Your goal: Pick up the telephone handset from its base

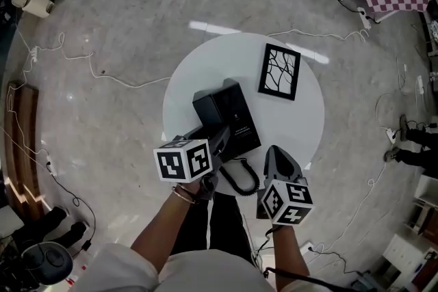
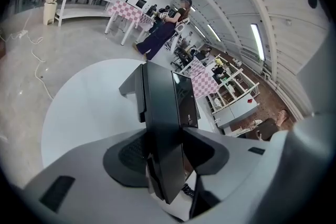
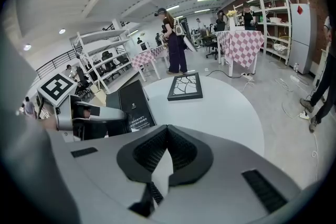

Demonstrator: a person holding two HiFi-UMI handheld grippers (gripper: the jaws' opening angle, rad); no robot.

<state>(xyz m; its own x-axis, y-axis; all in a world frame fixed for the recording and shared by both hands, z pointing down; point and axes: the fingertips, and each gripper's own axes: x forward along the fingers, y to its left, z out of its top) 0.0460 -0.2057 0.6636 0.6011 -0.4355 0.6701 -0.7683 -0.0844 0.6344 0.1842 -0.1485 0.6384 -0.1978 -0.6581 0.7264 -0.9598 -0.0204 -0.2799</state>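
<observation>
Head view: round white tabletop [image 1: 301, 121] with a black telephone base [image 1: 238, 125], a black-framed picture [image 1: 279, 70] of branching lines lying flat beyond it, and a coiled cord [image 1: 241, 178] looping off the near edge. The handset [image 1: 207, 108] sits along the base's left side. The left tongs [image 1: 217, 137] reach onto its near end. The right tongs [image 1: 279, 151] hang just right of the cord, over the tabletop's near rim.

Left gripper view only: the handset stands between the two pads, both jaws pressed against its sides, so it is gripped. Whether it is off the cradle cannot be told.

Right gripper view only: the jaw tips meet with nothing held, and tabletop and a bit of cord show through the slit below. This view also shows white print on the base's black face, too small to read. No brand is legible anywhere.

People and checked tablecloths show only in the gripper views' backgrounds.
</observation>
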